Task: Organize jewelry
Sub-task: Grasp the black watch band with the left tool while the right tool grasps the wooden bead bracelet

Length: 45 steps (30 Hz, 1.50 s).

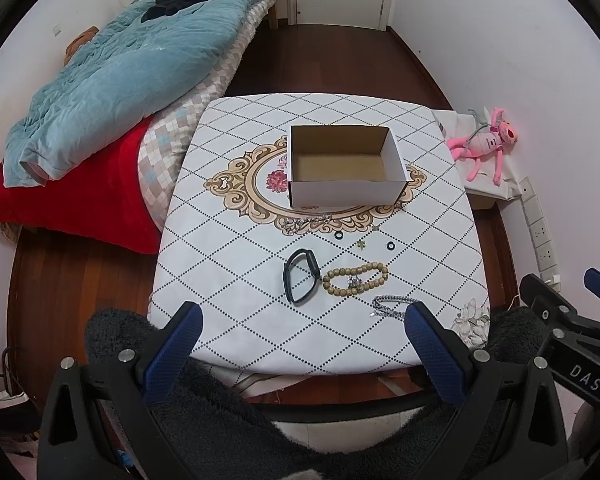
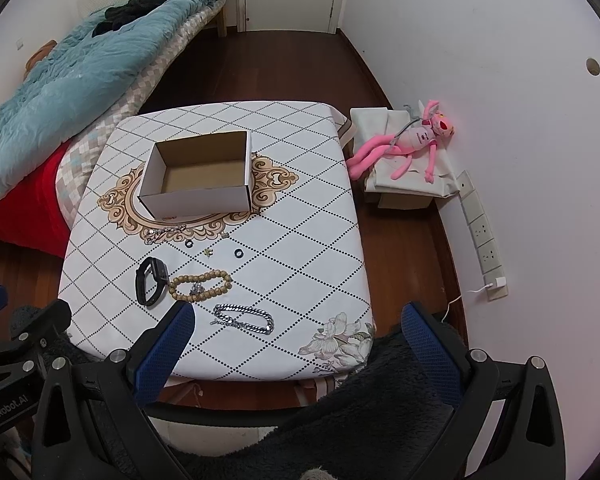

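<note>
Standing beside the small table with the white diamond-pattern cloth [image 2: 300, 240], I see both claws held back at the near edge, above the person's dark fluffy lap. The left gripper [image 1: 302, 336] has its blue-padded jaws spread wide and holds nothing; the right gripper [image 2: 296, 340] is the same, wide open and empty.

On the cloth, from left to right in the right wrist view, lie a black smart band [image 2: 152, 280], a loop of wooden beads [image 2: 200, 285] just beside it, and a silver chain bracelet [image 2: 244, 318] nearer the edge. Farther in are a sparkling crystal piece [image 2: 165, 234], two small black rings [image 2: 189, 243] [image 2: 239, 253] and a tiny charm [image 2: 208, 252] between them. The open white cardboard box [image 2: 198, 178] stands behind, with nothing in it.

Nothing is sorted yet, I think. A good first move is to take the near chain with the right claw: come down straight, close across the bunched links, lift high before moving to the box, because a loose end may drag the beads.
</note>
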{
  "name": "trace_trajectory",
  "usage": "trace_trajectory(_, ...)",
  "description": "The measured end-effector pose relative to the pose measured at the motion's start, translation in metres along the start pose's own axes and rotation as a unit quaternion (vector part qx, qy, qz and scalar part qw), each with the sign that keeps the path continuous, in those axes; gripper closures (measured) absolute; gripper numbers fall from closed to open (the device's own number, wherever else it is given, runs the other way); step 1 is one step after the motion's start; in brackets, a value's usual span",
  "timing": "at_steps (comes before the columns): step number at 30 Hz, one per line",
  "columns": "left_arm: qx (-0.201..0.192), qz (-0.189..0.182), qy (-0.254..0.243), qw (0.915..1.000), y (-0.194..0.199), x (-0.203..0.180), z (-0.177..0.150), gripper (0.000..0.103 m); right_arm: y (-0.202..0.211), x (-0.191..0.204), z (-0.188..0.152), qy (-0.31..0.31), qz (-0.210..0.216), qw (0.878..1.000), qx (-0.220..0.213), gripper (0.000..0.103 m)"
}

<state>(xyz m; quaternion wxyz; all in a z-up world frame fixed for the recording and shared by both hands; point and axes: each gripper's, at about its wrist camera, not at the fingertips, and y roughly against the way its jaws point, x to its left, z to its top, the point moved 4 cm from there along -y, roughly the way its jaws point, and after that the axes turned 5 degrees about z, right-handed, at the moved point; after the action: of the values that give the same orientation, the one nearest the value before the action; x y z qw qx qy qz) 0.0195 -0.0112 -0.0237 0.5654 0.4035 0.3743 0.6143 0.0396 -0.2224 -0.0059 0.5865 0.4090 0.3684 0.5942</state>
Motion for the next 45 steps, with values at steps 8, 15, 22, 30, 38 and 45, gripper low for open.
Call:
trace_trajectory(8, -0.015, 0.055, -0.004, 0.9984, -0.052, 0.017, 0.033, 0.0, -0.047, 0.001, 0.026, -0.006, 0.004, 1.0, 0.014, 0.0)
trace_trajectory(15, 0.027, 0.073, -0.012, 0.9969, -0.116, 0.028, 0.035, 0.001, -0.125, 0.02, 0.036, 0.008, 0.004, 0.998, 0.065, 0.0)
trace_trajectory(22, 0.079, 0.07, -0.008, 0.9944, -0.169, 0.034, 0.02, 0.008, -0.184, 0.043, 0.018, 0.023, 0.013, 0.993, 0.112, 0.001)
trace_trajectory(30, 0.113, 0.048, 0.001, 0.9924, -0.2, 0.034, 0.001, 0.021, -0.222, 0.054, -0.007, 0.027, 0.038, 0.989, 0.141, 0.011)
trace_trajectory(38, 0.123, 0.024, 0.015, 0.992, -0.216, 0.033, -0.005, 0.023, -0.241, 0.061, -0.022, 0.032, 0.053, 0.987, 0.147, 0.028)
trace_trajectory(45, 0.131, 0.005, 0.016, 0.9912, -0.234, 0.03, -0.001, 0.037, -0.253, 0.062, -0.031, 0.008, 0.073, 0.987, 0.143, 0.038)
